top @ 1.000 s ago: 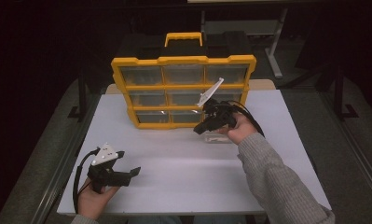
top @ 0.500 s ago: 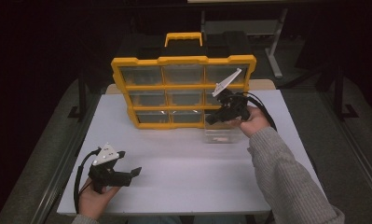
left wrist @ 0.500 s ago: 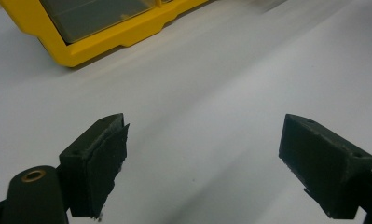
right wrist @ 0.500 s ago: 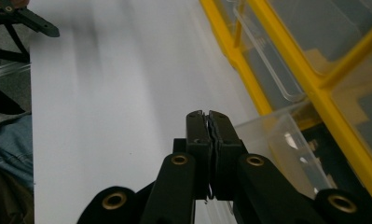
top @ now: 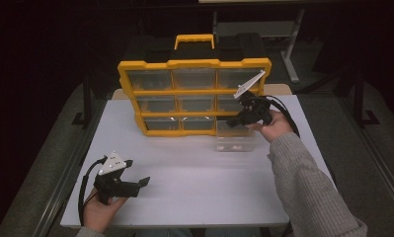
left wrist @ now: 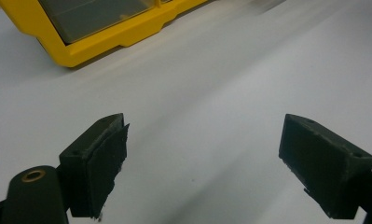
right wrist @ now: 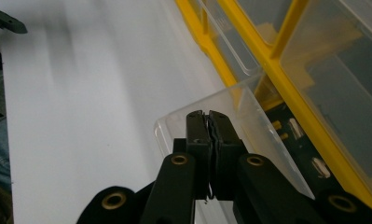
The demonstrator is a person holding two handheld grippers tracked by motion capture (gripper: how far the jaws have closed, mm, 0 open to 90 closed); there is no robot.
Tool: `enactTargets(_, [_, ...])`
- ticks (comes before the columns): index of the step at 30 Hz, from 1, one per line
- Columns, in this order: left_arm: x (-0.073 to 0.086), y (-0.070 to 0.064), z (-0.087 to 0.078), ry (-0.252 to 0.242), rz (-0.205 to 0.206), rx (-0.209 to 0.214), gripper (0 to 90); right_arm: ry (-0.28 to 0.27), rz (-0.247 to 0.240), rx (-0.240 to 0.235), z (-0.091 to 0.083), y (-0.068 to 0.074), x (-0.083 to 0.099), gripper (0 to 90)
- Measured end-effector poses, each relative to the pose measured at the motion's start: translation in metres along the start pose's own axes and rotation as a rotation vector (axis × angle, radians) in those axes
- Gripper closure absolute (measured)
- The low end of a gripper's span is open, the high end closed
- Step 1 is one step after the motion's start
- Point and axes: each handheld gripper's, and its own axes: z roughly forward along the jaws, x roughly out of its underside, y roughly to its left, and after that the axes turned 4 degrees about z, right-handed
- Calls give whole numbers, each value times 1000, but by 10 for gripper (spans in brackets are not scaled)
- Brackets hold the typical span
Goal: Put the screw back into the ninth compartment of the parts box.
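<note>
2 grippers are at work here, and we read them as having different jobs. Our right gripper (top: 232,120) is pinched tight on the front wall of a clear plastic drawer (top: 235,138); in the right gripper view its jaws stand pressed together on that thin wall (right wrist: 207,122), a grip that lets us slide the drawer along the table without lifting it. The drawer sits on the white table (top: 194,182) at the right, just in front of the bottom-right slot of the yellow organizer (top: 194,94), its far end right by that opening. We judge that it is either coming out of or going into that slot; the pictures do not settle which. The organizer stands upright at the far side of the table with 9 slots in 3 rows, its handle (top: 194,39) on top.

Our left gripper (top: 135,183) rests low at the near left, well apart from the drawer, jaws spread wide with nothing between them, as the left gripper view shows (left wrist: 204,163). We keep it there out of the way, ready to steady the organizer if it shifts.
</note>
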Motion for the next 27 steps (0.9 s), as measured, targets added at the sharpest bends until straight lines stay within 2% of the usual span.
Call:
enactTargets(11, [0, 0, 1, -1, 7, 0, 147, 6, 23, 15, 3, -10, 8, 869])
enactTargets(21, [0, 0, 1, 5, 4, 3, 147, 19, 37, 25, 15, -16, 15, 861])
enactTargets(23, [0, 0, 1, 5, 3, 4, 147, 19, 50, 30, 15, -16, 17, 856])
enactTargets(24, [0, 0, 1, 7, 6, 4, 147, 8, 39, 28, 16, -18, 17, 850])
enactTargets(27, [0, 0, 2, 4, 6, 4, 147, 1, 45, 27, 16, -17, 19, 834])
